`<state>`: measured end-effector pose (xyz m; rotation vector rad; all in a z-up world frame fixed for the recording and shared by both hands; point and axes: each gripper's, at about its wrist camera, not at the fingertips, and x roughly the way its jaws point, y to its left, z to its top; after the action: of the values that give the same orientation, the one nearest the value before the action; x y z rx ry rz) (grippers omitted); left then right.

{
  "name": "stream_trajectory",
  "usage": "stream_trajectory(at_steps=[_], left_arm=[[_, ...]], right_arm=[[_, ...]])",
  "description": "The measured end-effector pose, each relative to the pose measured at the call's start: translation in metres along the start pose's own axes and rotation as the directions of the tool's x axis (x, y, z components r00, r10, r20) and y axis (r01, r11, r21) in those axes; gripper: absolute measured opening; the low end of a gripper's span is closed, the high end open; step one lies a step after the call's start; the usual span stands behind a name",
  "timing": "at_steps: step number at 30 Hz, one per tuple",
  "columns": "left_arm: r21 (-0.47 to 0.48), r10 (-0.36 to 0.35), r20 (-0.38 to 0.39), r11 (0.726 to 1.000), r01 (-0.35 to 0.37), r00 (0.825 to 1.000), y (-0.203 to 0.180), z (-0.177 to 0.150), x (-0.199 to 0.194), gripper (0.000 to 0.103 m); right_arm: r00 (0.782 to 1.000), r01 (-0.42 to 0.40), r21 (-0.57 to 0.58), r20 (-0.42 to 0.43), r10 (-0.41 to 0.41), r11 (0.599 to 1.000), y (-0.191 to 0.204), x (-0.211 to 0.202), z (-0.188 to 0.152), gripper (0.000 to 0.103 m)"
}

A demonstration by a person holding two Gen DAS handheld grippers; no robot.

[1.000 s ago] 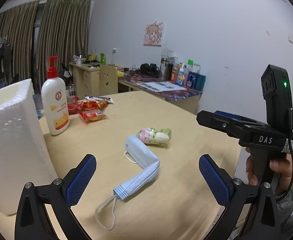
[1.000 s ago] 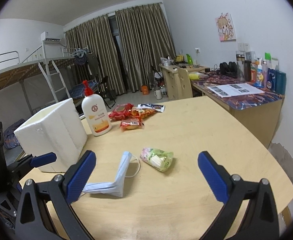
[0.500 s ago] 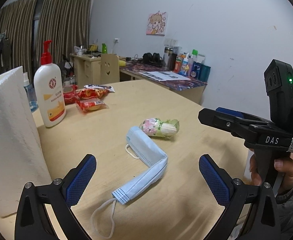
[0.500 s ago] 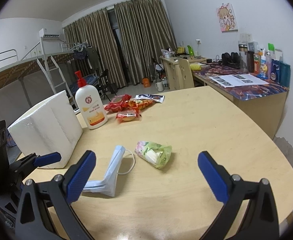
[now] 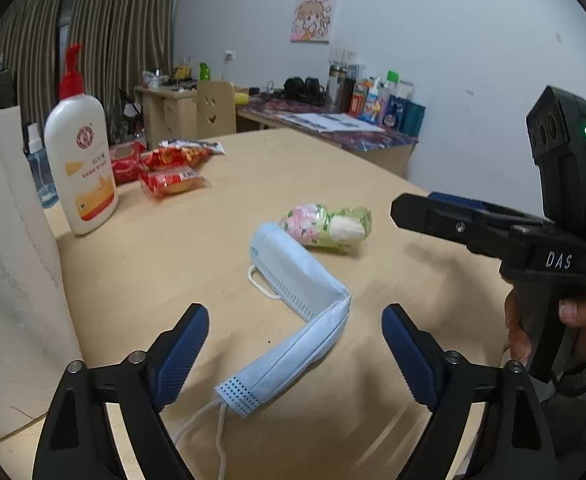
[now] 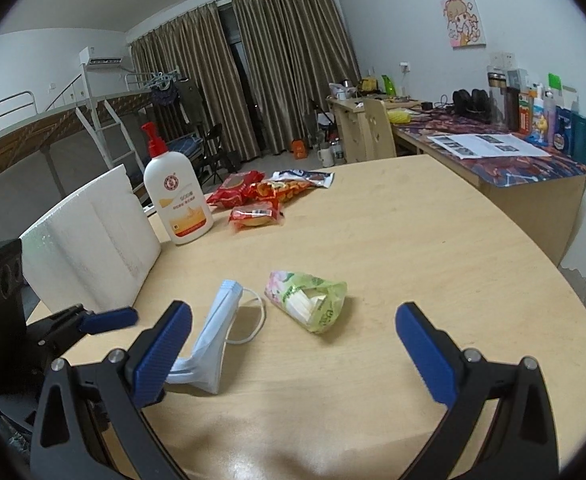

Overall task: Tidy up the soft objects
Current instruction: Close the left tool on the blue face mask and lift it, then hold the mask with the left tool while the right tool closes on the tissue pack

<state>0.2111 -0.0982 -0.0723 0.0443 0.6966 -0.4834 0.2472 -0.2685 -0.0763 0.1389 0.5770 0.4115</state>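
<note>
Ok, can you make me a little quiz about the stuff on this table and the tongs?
1. True or false: the blue face mask lies flat and fully spread out on the table.
2. Which thing lies just beyond the mask? A) the white pump bottle B) the flowery tissue pack C) the white foam box
3. Fill in: the left tongs and the right tongs are both ____, with nothing gripped.

Key
1. False: it is folded over into a bent shape.
2. B; the pack lies near the mask's far end.
3. Open; the left ones have just been closing a little around the mask's near end.
</note>
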Motion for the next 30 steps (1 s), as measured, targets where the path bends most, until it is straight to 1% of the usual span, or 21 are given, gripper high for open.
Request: stream_trajectory(at_steps=[2, 4, 6, 9, 11, 13, 14, 18, 19, 20, 22, 24, 26, 28, 30], left_arm=[[-0.004, -0.006, -0.013, 1.0, 0.006, 1.0, 0.002, 0.0, 0.002, 0.082], [-0.019, -0.018, -0.021, 1.0, 0.018, 1.0, 0.005, 0.0, 0.003, 0.081], [-0.03, -0.029, -0.035, 0.999, 0.028, 0.999, 0.007, 0.0, 0.006, 0.075], [-0.036, -0.036, -0.058, 0.999, 0.034, 0.998, 0.009, -0.002, 0.009, 0.066], [-0.04, -0.044, -0.069, 0.998, 0.042, 0.997, 0.008, -0.003, 0.01, 0.058], [-0.035, -0.051, -0.082, 0.998, 0.049, 0.995, 0.007, -0.004, 0.011, 0.054], [-0.033, -0.058, -0.085, 0.998, 0.055, 0.995, 0.007, -0.004, 0.012, 0.05], [-0.029, -0.068, -0.093, 0.997, 0.066, 0.993, 0.004, -0.006, 0.01, 0.038], [-0.032, -0.072, -0.099, 0.997, 0.069, 0.992, 0.004, -0.007, 0.011, 0.032], [-0.036, -0.074, -0.106, 0.997, 0.071, 0.992, 0.004, -0.007, 0.012, 0.03], [-0.043, -0.075, -0.118, 0.997, 0.07, 0.99, 0.005, -0.008, 0.013, 0.028], [-0.051, -0.075, -0.127, 0.996, 0.069, 0.989, 0.006, -0.009, 0.013, 0.022], [-0.056, -0.076, -0.131, 0.996, 0.069, 0.989, 0.006, -0.01, 0.013, 0.012], [-0.061, -0.081, -0.127, 0.995, 0.074, 0.989, 0.008, -0.01, 0.012, 0.007], [-0.058, -0.079, -0.115, 0.996, 0.073, 0.99, 0.008, -0.01, 0.009, 0.006]], right_arm=[[1.0, -0.007, 0.0, -0.012, 0.007, 1.0, 0.0, 0.004, 0.0, 0.103], [1.0, -0.012, -0.006, -0.02, 0.012, 1.0, 0.002, 0.006, 0.0, 0.103], [0.999, -0.029, -0.012, -0.028, 0.028, 1.0, 0.004, 0.007, 0.001, 0.103], [0.999, -0.039, -0.028, -0.034, 0.038, 0.999, 0.005, 0.008, 0.002, 0.103], [0.998, -0.04, -0.034, -0.046, 0.039, 0.999, 0.005, 0.01, 0.003, 0.103], [0.998, -0.038, -0.043, -0.058, 0.036, 0.998, 0.006, 0.013, 0.003, 0.103], [0.997, -0.038, -0.048, -0.065, 0.035, 0.998, 0.006, 0.014, 0.004, 0.103], [0.996, -0.037, -0.068, -0.088, 0.031, 0.997, 0.006, 0.019, 0.004, 0.103], [0.995, -0.036, -0.071, -0.094, 0.029, 0.997, 0.006, 0.02, 0.005, 0.103], [0.995, -0.036, -0.074, -0.099, 0.029, 0.997, 0.006, 0.021, 0.005, 0.103], [0.994, -0.036, -0.079, -0.104, 0.028, 0.996, 0.006, 0.023, 0.005, 0.103], [0.994, -0.043, -0.081, -0.109, 0.034, 0.996, 0.006, 0.025, 0.006, 0.103], [0.993, -0.048, -0.088, -0.115, 0.038, 0.995, 0.009, 0.027, 0.006, 0.103], [0.992, -0.048, -0.097, -0.123, 0.036, 0.994, 0.011, 0.029, 0.006, 0.103], [0.99, -0.052, -0.104, -0.133, 0.038, 0.993, 0.013, 0.033, 0.007, 0.103]])
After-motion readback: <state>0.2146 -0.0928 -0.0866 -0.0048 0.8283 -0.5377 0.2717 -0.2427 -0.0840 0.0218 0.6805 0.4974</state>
